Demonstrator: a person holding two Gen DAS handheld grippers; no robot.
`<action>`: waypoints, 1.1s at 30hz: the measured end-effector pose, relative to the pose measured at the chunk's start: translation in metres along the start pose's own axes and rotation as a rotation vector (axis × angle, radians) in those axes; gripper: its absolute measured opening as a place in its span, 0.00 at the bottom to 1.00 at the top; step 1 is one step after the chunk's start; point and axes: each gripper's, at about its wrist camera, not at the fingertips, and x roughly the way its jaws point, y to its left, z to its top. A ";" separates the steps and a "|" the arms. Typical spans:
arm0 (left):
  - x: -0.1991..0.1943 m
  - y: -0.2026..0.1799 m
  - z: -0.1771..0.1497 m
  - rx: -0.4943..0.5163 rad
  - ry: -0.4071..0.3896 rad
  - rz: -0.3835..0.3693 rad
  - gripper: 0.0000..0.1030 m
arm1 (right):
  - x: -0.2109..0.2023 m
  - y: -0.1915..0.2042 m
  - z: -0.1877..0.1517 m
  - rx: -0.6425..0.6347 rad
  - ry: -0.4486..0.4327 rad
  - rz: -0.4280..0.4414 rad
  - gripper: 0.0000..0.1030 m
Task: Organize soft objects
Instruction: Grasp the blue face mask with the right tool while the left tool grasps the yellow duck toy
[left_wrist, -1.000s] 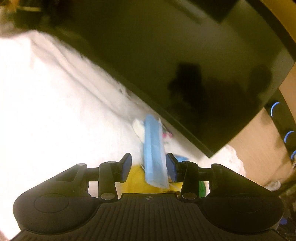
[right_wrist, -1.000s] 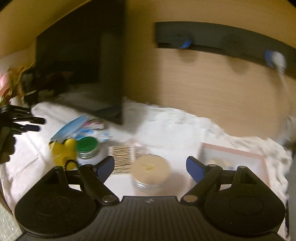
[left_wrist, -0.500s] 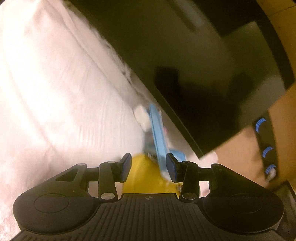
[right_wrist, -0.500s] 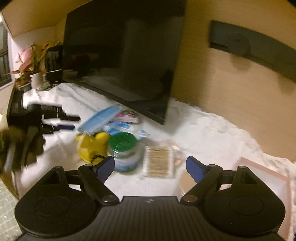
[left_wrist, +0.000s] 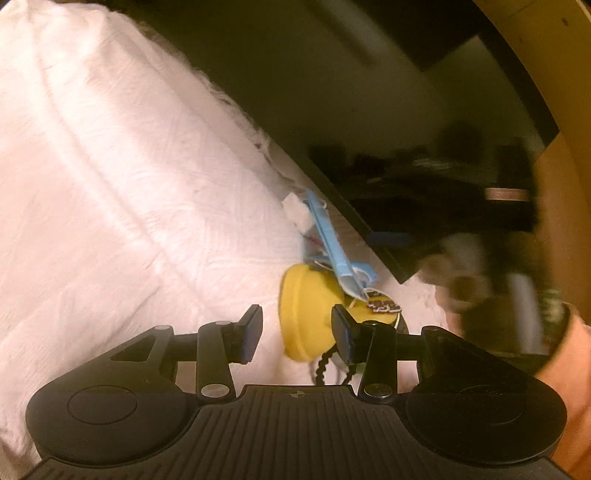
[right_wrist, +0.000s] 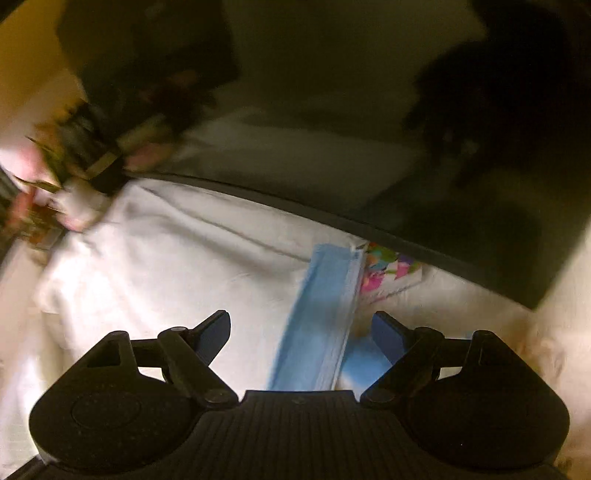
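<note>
The left claw (left_wrist: 297, 334) stands apart over the white cloth (left_wrist: 110, 192) on the worktop, gripping nothing. Its view shows a yellow toy (left_wrist: 306, 314) lying just beyond and between the fingers, close to the right finger. A blue mask (left_wrist: 330, 245) leans across the toy's far right edge and runs away toward the lower edge of the dark screen (left_wrist: 332, 92). A small white wad (left_wrist: 295, 212) sits by the mask's far end. At the far right of this view a blurred hand holds the right claw (left_wrist: 480, 258); its state cannot be read from here.

The right wrist view gives what the left does not: the right claw (right_wrist: 301, 332) is spread wide, holding nothing, and hangs above the mask (right_wrist: 321, 321), which lies flat on the cloth (right_wrist: 166, 258) between the fingers, nearer the right one. Just right of the mask is a colourful packet (right_wrist: 391, 269), tucked against the screen's (right_wrist: 369, 110) lower edge. Blurred flowers (right_wrist: 55, 177) stand at the far left. The toy does not show in this view.
</note>
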 end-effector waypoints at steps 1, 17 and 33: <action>-0.001 0.003 0.000 -0.011 -0.001 -0.003 0.44 | 0.012 0.001 0.000 -0.008 0.022 -0.011 0.81; 0.080 0.024 0.033 -0.114 0.077 -0.126 0.44 | -0.116 -0.056 -0.035 -0.120 -0.086 0.076 0.07; 0.096 -0.017 0.005 -0.093 0.222 -0.221 0.17 | -0.124 -0.079 -0.068 -0.162 -0.101 0.040 0.07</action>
